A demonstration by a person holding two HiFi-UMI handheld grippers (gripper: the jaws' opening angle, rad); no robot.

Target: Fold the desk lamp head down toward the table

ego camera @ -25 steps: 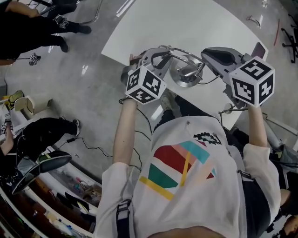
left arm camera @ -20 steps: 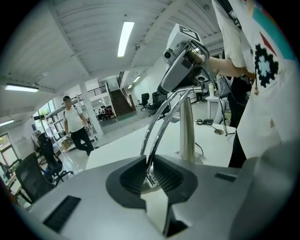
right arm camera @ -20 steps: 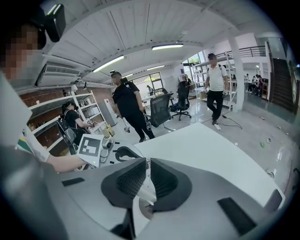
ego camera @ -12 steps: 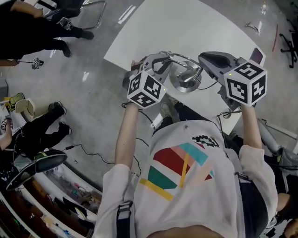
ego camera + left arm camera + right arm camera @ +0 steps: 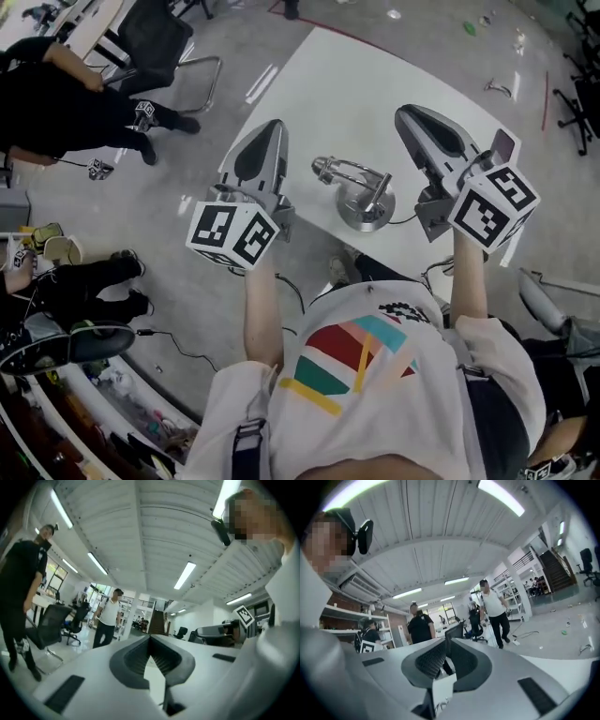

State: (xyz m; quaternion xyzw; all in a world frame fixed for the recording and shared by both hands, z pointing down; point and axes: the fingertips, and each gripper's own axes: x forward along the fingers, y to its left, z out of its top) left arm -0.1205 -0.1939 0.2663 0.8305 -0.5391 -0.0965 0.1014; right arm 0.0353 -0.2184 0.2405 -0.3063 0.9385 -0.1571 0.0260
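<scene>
1. Two grippers are hovering above the white table [image 5: 356, 84], both pointing away from the person, with the desk lamp [image 5: 361, 192] sitting between them and touched by neither.
2. Left gripper [image 5: 274, 127] is keeping its jaws pressed together at the tips [image 5: 150, 639], with nothing caught between them.
3. Right gripper [image 5: 401, 112] is likewise showing jaws meeting at the tips [image 5: 446, 641], holding nothing.
4. Near the table's front edge the lamp's round metal base [image 5: 366, 214] is resting flat, while the lamp head [image 5: 323, 169] is lying low over the tabletop to the base's left; whether it is touching the surface, I cannot tell.
5. Off to the left, an office chair [image 5: 155, 37] is standing on the floor beside a person in black [image 5: 56, 94].
</scene>
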